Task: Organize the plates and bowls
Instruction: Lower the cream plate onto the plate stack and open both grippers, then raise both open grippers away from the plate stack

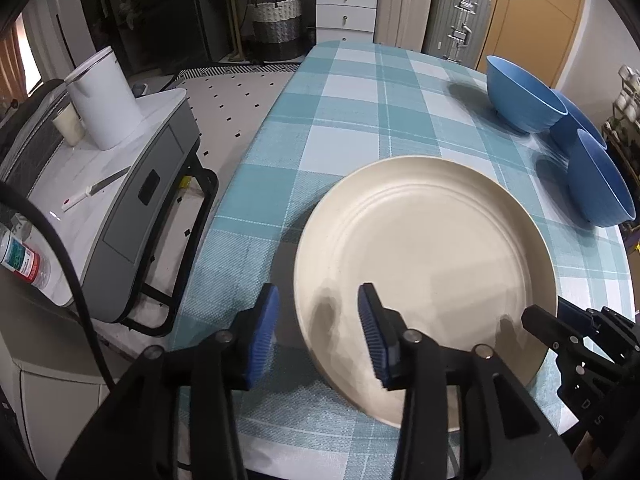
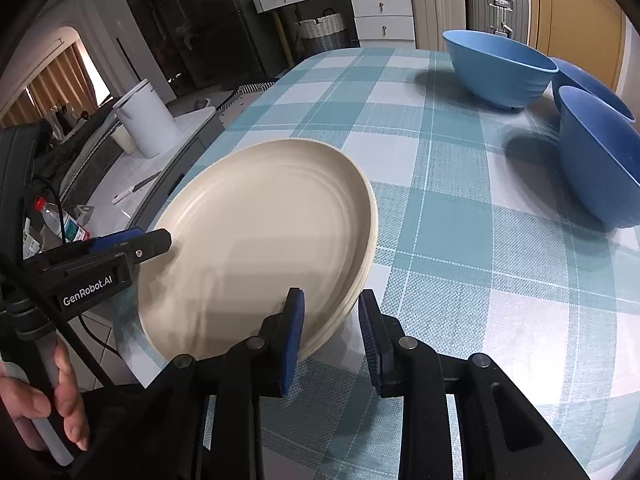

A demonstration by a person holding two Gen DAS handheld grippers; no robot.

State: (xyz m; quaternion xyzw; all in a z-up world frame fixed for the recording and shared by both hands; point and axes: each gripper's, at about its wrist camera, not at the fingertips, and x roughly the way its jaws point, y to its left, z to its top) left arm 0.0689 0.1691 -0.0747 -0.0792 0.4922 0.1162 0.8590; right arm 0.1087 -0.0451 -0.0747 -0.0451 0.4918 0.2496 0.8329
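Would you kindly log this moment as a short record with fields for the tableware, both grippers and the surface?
plates: stack of round cream plates, near table edge
bowls: three blue bowls, grouped at far right, upright
left gripper: open, jaws straddle the stack's left rim, pads off it
right gripper: open, jaws straddle the stack's right rim, pads off it
surface: teal-and-white checked tablecloth
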